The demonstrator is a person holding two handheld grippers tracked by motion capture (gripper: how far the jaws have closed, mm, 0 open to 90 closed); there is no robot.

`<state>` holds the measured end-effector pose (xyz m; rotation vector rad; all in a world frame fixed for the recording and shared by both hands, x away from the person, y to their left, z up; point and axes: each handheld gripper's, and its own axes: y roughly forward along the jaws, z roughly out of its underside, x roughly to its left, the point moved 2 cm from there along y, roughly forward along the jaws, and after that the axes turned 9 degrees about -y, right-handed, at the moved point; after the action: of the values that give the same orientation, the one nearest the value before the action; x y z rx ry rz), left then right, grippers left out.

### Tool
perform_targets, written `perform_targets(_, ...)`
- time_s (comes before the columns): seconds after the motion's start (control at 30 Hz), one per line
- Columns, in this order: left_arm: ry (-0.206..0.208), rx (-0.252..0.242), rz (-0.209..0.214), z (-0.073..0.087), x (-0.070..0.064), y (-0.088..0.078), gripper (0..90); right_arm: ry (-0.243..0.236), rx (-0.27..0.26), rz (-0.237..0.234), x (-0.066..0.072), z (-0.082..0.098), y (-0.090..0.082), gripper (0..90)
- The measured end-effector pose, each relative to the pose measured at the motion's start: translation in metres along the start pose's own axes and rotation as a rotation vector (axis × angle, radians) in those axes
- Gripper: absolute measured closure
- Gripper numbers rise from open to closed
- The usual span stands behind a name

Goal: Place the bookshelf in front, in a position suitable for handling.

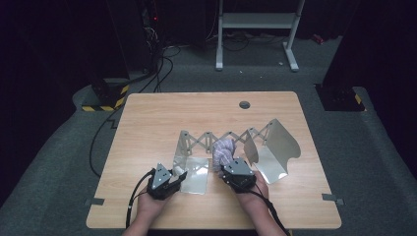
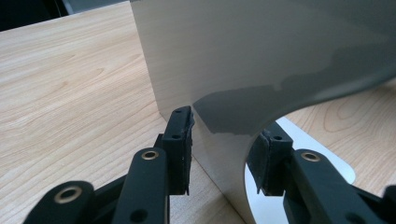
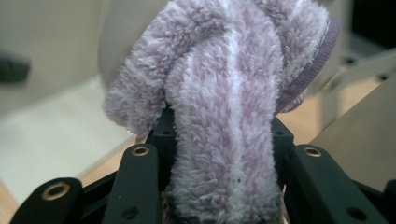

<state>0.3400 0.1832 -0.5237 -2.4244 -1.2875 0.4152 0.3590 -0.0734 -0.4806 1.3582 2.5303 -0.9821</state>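
Wooden desk point(image 1: 147, 123) holds a metal rack point(image 1: 231, 142). Right gripper point(image 1: 231, 169), jaws clamped on the fluffy sock point(image 1: 223, 151), should lower it gently between the plates. Left gripper point(image 1: 173, 178), jaws apart around one plate point(image 2: 261, 60), should steady it.

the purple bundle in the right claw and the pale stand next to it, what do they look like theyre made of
The purple bundle looks like plush fleece or terry cloth: fuzzy pile, pale stripes and a ribbed hem suggest a fluffy sock or small towel. The pale stand looks like thin sheet metal with a smooth, satin finish: crisp flat panels, soft reflections and a scissor lattice at the back. Coated plastic cannot be ruled out.
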Motion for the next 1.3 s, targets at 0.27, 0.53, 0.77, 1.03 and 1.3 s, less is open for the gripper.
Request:
perform_targets(0.27, 0.005, -0.006, -0.003, 0.0, 0.001, -0.001, 63.4, 0.034, -0.103, 0.065, -0.019, -0.033, -0.013, 60.0)
perform_targets(0.53, 0.003, -0.016, -0.002, -0.001, 0.001, -0.002, 64.4, 0.013, 0.03, 0.004, -0.003, -0.01, 0.019, 60.6)
perform_targets(0.77, -0.002, -0.02, -0.004, -0.001, 0.001, -0.004, 64.5, 0.005, 0.181, -0.071, 0.011, 0.021, 0.046, 60.6)
perform_targets(1.03, -0.004, -0.022, -0.006, -0.002, 0.002, -0.004, 64.7, -0.03, 0.179, -0.057, 0.01, 0.019, 0.041, 60.4)
perform_targets(1.3, 0.007, -0.025, -0.004, -0.002, 0.001, -0.005, 65.4, -0.022, 0.026, 0.029, -0.01, -0.023, 0.009, 60.4)
